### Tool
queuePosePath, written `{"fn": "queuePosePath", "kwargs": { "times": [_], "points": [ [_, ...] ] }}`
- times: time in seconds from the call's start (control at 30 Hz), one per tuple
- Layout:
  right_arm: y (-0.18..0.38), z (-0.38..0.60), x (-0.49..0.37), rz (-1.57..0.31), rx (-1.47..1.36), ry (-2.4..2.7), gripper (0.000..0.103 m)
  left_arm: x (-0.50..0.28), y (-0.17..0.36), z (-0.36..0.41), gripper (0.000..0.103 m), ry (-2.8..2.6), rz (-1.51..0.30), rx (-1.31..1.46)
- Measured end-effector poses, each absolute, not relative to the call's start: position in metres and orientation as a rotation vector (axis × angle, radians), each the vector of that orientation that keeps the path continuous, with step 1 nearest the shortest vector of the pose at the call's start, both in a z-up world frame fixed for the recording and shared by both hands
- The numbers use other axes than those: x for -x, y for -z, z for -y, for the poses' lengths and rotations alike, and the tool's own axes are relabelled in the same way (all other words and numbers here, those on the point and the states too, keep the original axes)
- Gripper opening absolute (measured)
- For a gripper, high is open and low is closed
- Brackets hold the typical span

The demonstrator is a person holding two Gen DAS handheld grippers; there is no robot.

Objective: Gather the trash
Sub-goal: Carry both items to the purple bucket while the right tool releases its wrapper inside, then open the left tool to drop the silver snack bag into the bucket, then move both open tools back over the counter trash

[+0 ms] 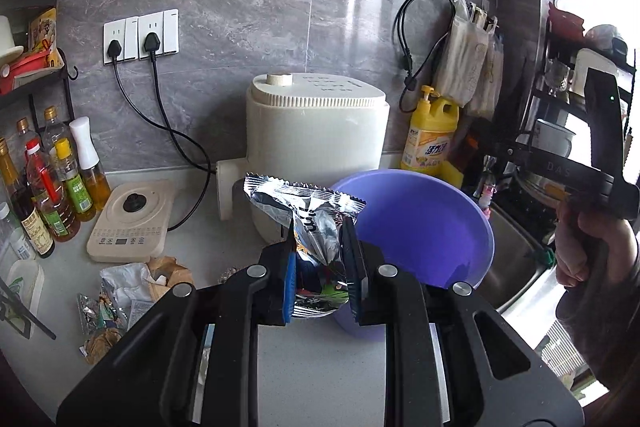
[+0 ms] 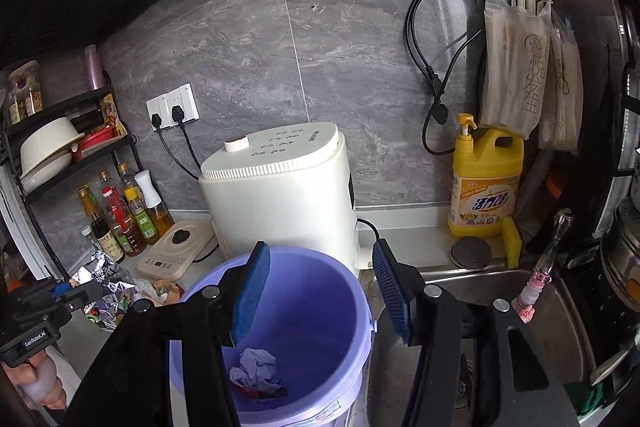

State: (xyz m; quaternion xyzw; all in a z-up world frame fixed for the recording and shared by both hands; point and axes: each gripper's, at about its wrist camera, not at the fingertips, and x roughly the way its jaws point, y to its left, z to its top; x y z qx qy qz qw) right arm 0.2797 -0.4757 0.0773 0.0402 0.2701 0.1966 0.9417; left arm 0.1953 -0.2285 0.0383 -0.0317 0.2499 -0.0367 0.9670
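My left gripper (image 1: 319, 259) is shut on a silver foil snack bag (image 1: 310, 223) and holds it above the counter, just left of the purple bucket (image 1: 420, 227). More wrappers and crumpled paper (image 1: 124, 291) lie on the counter to the left. My right gripper (image 2: 320, 291) is open and empty, hovering over the purple bucket (image 2: 320, 307), which holds crumpled tissue (image 2: 256, 371). The left gripper with the foil bag (image 2: 100, 267) shows at the left edge of the right wrist view. The right gripper shows at the far right of the left wrist view (image 1: 592, 171).
A cream appliance (image 1: 316, 131) stands behind the bucket. Oil bottles (image 1: 48, 187) and a small induction plate (image 1: 128, 223) sit at the left. A yellow detergent bottle (image 2: 484, 187) and steel sink (image 2: 500, 307) are at the right.
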Motion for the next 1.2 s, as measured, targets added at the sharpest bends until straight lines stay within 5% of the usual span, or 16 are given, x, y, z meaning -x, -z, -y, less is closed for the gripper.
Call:
{"fn": "queuePosePath", "kwargs": {
  "times": [0.27, 0.3, 0.33, 0.4, 1.2],
  "points": [
    [-0.055, 0.516, -0.258, -0.611, -0.105, -0.359, 0.053, -0.236, -0.036, 0.281, 0.025, 0.193, -0.539, 0.039],
    [-0.054, 0.520, -0.256, -0.614, -0.108, -0.356, 0.056, -0.240, -0.036, 0.286, 0.041, 0.205, -0.539, 0.038],
    [-0.052, 0.522, -0.254, -0.614, -0.108, -0.359, 0.057, -0.242, -0.036, 0.289, 0.069, 0.210, -0.540, 0.043],
    [-0.050, 0.524, -0.250, -0.610, -0.104, -0.360, 0.065, -0.243, -0.035, 0.290, 0.086, 0.204, -0.526, 0.063],
    [-0.052, 0.386, -0.232, -0.607, -0.011, -0.677, 0.095, -0.147, -0.015, 0.170, 0.097, -0.185, -0.576, 0.141]
  ]
}}
